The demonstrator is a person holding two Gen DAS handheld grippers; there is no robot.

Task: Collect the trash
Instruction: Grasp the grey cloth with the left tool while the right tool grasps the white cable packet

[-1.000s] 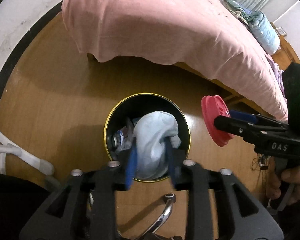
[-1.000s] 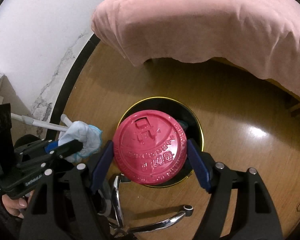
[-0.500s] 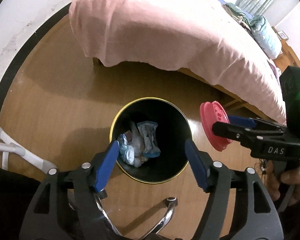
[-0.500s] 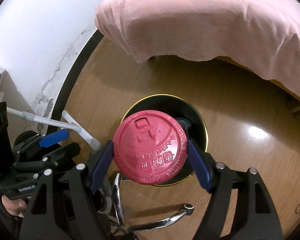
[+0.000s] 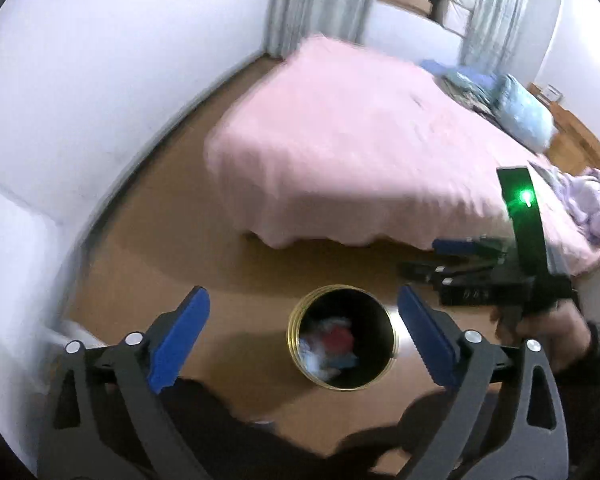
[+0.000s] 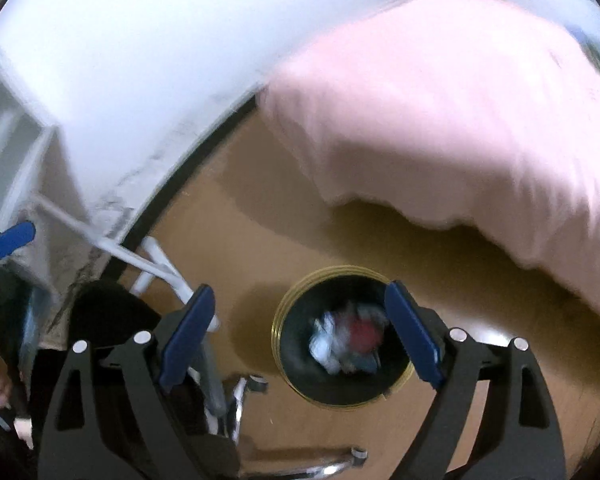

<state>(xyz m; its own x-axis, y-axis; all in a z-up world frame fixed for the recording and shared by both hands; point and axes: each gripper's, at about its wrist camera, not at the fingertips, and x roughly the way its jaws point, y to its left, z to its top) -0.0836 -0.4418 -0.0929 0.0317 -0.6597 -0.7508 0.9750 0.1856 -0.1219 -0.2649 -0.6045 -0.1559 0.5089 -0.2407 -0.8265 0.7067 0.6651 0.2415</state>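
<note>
Hovering: both grippers hang above the wooden floor (image 5: 228,264), pointed down toward the bin (image 5: 342,338)
Left gripper (image 5: 302,336): jaws spread wide, having just been opening, with nothing between the blue pads (image 5: 178,340)
Right gripper (image 6: 296,338): jaws also wide apart, having just been opening, and empty; seen side-on from the left wrist view (image 5: 452,258) with a green light glowing on its body
Bin: round, dark inside with a gold rim (image 6: 278,336), standing on the floor near the foot corner of the bed (image 5: 348,148)
Trash: the red lid (image 5: 338,338) lies inside the bin on top of crumpled pale blue and white wads (image 6: 326,346) (both views are blurred, so finer detail is lost)
Bed: covered by a pink sheet whose edge hangs over the floor (image 6: 452,120)
Floor near the wall: white tubes (image 6: 156,264) and chrome chair legs (image 6: 236,396) at the left side
Person: a hand (image 5: 548,332) grips the right tool's handle
</note>
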